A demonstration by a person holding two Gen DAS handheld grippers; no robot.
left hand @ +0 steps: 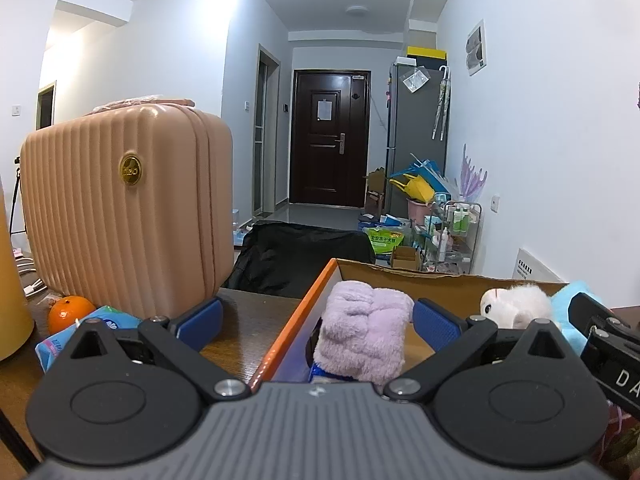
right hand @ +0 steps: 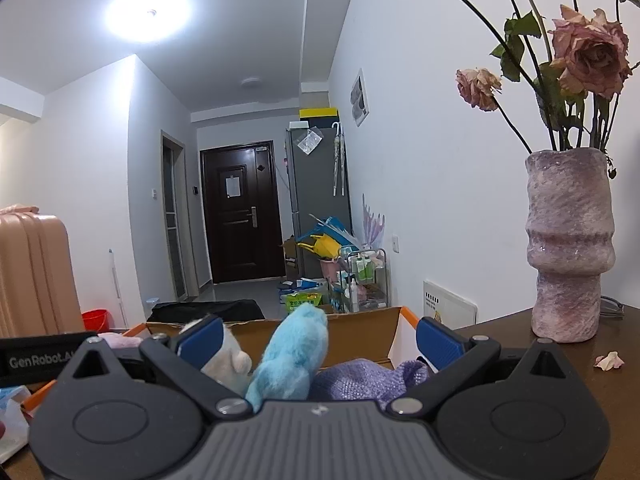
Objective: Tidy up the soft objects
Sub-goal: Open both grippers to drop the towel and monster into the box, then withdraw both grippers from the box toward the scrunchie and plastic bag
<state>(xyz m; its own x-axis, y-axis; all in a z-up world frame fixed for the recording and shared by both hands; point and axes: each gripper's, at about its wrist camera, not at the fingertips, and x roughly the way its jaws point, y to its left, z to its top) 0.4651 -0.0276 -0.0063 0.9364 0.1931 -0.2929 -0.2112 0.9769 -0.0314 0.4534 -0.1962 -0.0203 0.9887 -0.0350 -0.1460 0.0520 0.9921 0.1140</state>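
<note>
A lived-in home hallway.
A dark panelled front door (left hand: 329, 137), grey refrigerator (left hand: 416, 132), ribbed pink hard-shell suitcase (left hand: 124, 208) and mottled purple ceramic vase of dried roses (right hand: 568, 244) mark it as domestic.

Table (left hand: 248, 320): box (left hand: 292, 320), suitcase (left hand: 128, 208), vase (right hand: 568, 248).

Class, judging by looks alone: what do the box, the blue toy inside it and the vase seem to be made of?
Box: likely corrugated cardboard, matte brown inside with a ragged top edge.
Blue toy: plush, its fuzzy fibres standing out.
Vase: probably ceramic or stone, mottled pink-purple with a rough, speckled surface.
</note>
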